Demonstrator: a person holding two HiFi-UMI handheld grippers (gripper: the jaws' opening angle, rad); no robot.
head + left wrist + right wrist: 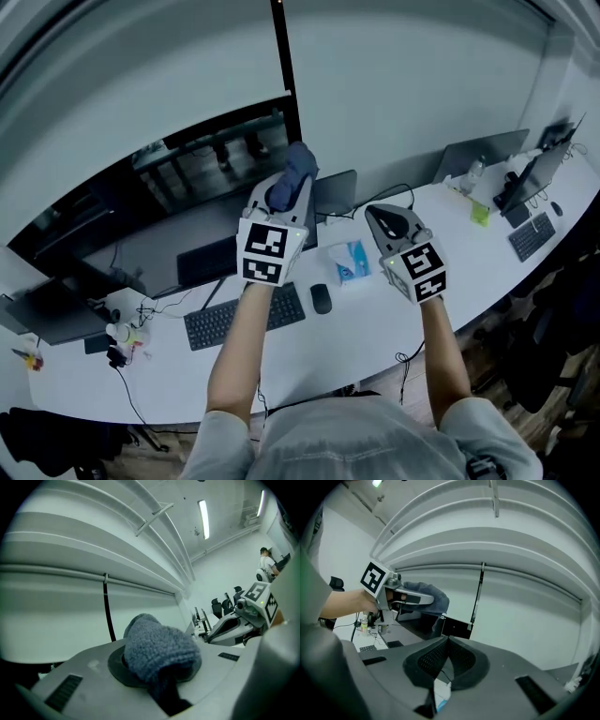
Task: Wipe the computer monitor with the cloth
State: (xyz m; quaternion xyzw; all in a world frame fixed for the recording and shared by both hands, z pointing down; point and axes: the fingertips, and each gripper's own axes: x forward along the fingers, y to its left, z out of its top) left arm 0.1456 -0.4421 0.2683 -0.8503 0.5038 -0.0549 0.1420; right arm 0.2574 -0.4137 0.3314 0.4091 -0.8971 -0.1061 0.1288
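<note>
Left gripper (281,202) is clamped on the bunched cloth (292,172), held up by the monitor's (169,206) top right corner at the counter's (375,309) back edge, probably to start wiping there (contact unclear), while the right gripper (394,223) hangs closed and empty, out of the way.

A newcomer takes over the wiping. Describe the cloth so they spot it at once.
Start at the long white desk and its big dark monitor. The left gripper is raised at that screen's right edge, and the cloth is bunched between its jaws. It is blue-grey and fluffy, the only soft thing among hard plastic; the right gripper holds nothing.
</note>
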